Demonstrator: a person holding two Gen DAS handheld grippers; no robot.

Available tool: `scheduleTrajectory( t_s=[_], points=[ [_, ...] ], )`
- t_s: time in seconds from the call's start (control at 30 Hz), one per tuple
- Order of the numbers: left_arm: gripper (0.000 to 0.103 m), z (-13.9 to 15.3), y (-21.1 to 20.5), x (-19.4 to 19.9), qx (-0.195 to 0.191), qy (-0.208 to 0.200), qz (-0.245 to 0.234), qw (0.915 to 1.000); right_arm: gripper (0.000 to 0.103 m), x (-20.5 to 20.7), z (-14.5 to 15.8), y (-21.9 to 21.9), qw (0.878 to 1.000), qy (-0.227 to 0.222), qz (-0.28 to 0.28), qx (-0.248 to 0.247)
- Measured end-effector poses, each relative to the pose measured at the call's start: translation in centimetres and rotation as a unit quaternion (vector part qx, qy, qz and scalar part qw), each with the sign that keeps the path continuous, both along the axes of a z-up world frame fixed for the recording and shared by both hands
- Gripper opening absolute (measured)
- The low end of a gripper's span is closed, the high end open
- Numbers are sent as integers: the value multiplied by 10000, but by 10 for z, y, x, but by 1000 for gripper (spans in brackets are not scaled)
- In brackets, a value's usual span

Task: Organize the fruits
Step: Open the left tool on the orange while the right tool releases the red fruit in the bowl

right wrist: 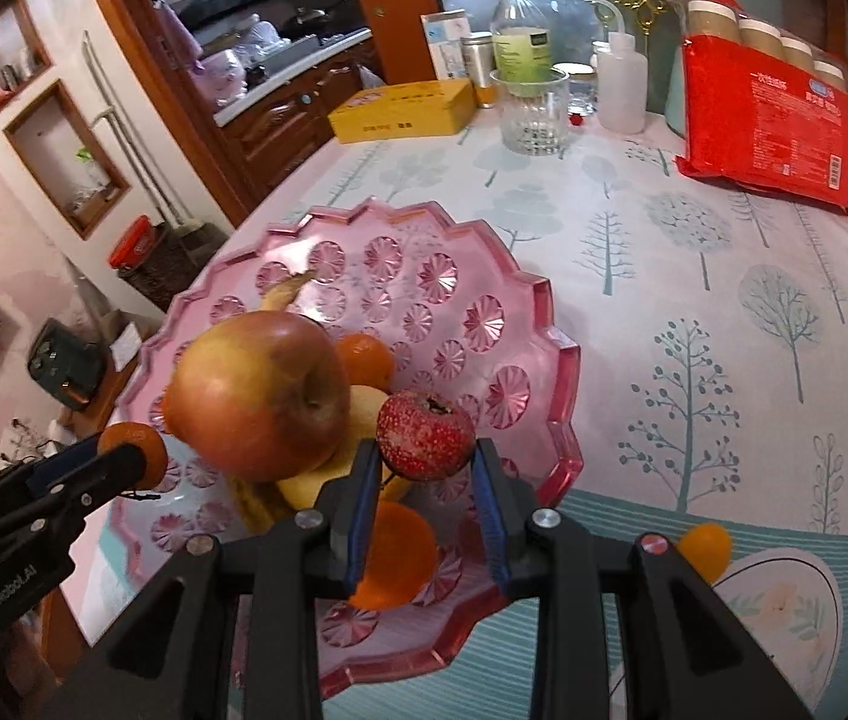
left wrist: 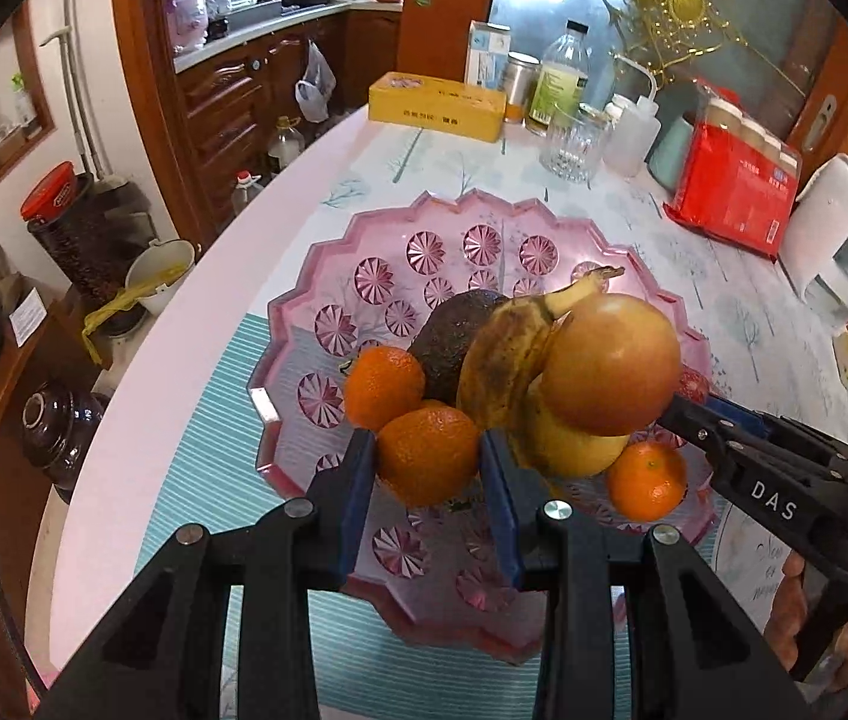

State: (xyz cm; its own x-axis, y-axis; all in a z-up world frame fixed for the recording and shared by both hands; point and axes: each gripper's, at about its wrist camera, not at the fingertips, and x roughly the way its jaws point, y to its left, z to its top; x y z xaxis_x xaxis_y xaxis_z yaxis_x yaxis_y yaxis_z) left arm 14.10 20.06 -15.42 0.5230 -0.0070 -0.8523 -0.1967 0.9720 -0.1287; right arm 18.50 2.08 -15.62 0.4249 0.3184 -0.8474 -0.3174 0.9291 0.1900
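Left gripper (left wrist: 427, 456) clamps tangerine (left wrist: 429, 456); right gripper (right wrist: 427, 462) clamps small red fruit (right wrist: 426, 434). Both over pink dish (right wrist: 550, 324) on bench. Apple (right wrist: 256, 393) perched on banana (left wrist: 502, 360) pile between grippers. Risk: release nudges apple, pile rolls; round fruit slips from pads.

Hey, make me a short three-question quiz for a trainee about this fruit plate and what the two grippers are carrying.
1. True or false: the left hand-held gripper grips a tangerine.
2. What does the right hand-held gripper hold: A) banana B) small speckled red fruit C) avocado?
3. Fill in: the apple rests in the pink ____.

Key
1. True.
2. B, the small speckled red fruit.
3. Plate.
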Motion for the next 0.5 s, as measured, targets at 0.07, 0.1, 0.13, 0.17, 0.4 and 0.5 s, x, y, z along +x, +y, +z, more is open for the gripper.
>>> scheduleTrajectory(
  t_s=[0.07,0.1,0.13,0.17,0.4,0.5],
  points=[
    [35,-3,1,3,0,70,-24,10000,32,1,-2,1,10000,34,-42,-20],
    [35,-4,1,4,1,99,-33,9999,33,1,-2,1,10000,40,-49,-7],
    [35,-5,2,4,18,150,-39,9999,35,1,-2,2,10000,48,-59,3],
    [36,-6,2,4,33,181,-43,9998,40,1,-1,2,10000,48,-73,4],
    [55,-4,6,-2,125,177,39,9998,48,-3,3,3,9999,-6,-120,22],
    [60,-1,8,-6,195,149,107,9996,48,-6,4,2,9999,7,-128,54]
  ],
)
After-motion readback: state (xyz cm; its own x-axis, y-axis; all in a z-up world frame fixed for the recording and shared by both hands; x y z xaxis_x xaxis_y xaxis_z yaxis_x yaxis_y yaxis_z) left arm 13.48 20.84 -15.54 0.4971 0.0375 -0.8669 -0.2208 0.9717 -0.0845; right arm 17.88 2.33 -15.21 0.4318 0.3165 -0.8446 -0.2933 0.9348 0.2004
